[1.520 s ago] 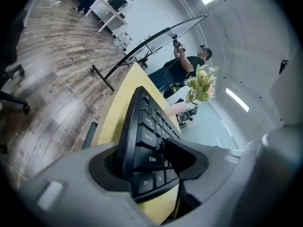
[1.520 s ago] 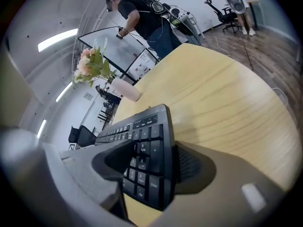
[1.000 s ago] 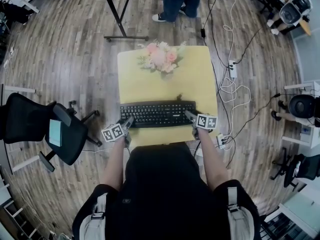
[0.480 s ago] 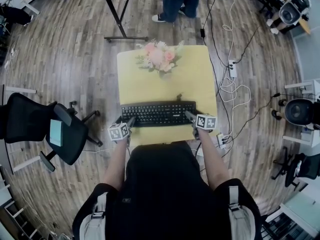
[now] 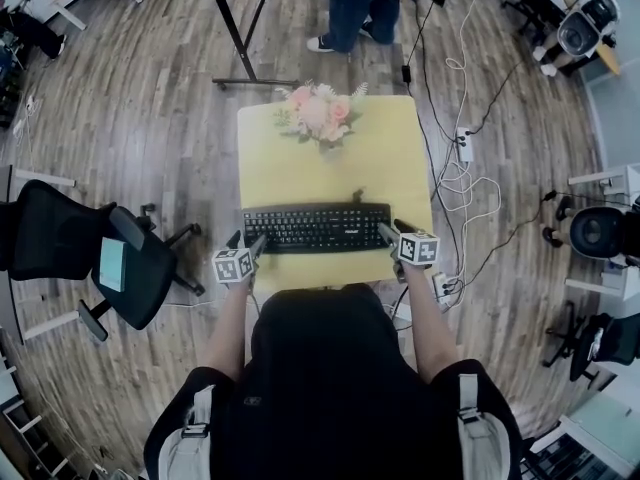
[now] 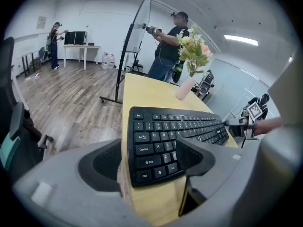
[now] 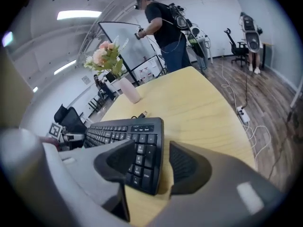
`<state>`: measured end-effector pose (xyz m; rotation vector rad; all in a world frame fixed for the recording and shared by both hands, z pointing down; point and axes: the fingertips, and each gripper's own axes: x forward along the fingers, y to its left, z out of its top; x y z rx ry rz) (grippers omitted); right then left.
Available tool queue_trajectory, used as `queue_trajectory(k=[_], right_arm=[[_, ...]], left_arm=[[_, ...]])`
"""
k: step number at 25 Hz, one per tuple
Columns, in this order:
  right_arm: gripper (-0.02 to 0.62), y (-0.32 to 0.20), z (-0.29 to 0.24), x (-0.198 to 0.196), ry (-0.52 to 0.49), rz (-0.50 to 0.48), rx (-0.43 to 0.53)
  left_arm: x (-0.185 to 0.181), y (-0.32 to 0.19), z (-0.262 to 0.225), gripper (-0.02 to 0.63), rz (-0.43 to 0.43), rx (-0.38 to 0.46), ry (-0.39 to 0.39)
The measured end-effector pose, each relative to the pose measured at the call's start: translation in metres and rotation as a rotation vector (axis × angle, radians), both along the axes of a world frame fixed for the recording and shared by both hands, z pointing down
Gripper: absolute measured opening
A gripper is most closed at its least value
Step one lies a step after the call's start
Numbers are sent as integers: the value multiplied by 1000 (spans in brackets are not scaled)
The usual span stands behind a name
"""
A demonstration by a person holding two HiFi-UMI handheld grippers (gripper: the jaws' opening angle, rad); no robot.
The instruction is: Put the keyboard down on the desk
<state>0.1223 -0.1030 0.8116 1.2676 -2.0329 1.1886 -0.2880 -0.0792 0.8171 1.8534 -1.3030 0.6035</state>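
Note:
The black keyboard (image 5: 315, 227) lies flat on the yellow desk (image 5: 330, 168), near its front edge. My left gripper (image 5: 248, 242) is at the keyboard's left end. In the left gripper view its jaws stand wide around that end of the keyboard (image 6: 175, 131), and the pads (image 6: 102, 162) do not press on it. My right gripper (image 5: 392, 231) is at the right end. Its jaws are closing with the keyboard's right edge (image 7: 142, 141) between them, and a gap still shows beside the right pad (image 7: 187, 167).
A vase of pink flowers (image 5: 322, 113) stands at the desk's far edge. A black office chair (image 5: 90, 253) is on the left. A stand's legs (image 5: 250, 28) and a standing person (image 5: 355, 3) are beyond the desk. Cables and a power strip (image 5: 465, 138) lie on the floor at the right.
The keyboard stays where it was on the desk. Both grippers remain at its ends; the right one has drawn back slightly toward me.

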Motion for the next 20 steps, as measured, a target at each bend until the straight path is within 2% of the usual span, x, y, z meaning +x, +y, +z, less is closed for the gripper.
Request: queue_trajectory(k=[4,6,9,14,17,20], right_arm=[[140,10,-11,-8,52,-134,37],[69,16,-15,-12,54,-171,53],[4,22,-18,-19,48,-209,67],[2,38,-24,-31,95,-333,84],[2,50,-27,-36,134,-417,83],[2,58,-30,-38,129,-450,82]], left_arm=[[5,-1,-12,345,36,41,-22],[7,0,-19,345,42,62,-35],[13,3,-27,344,57,99,-43],[23,14,-38,333,57,140,-32],[27,23,-44,266,62,152,-36],[34,32,-50,219,70,160,-34]])
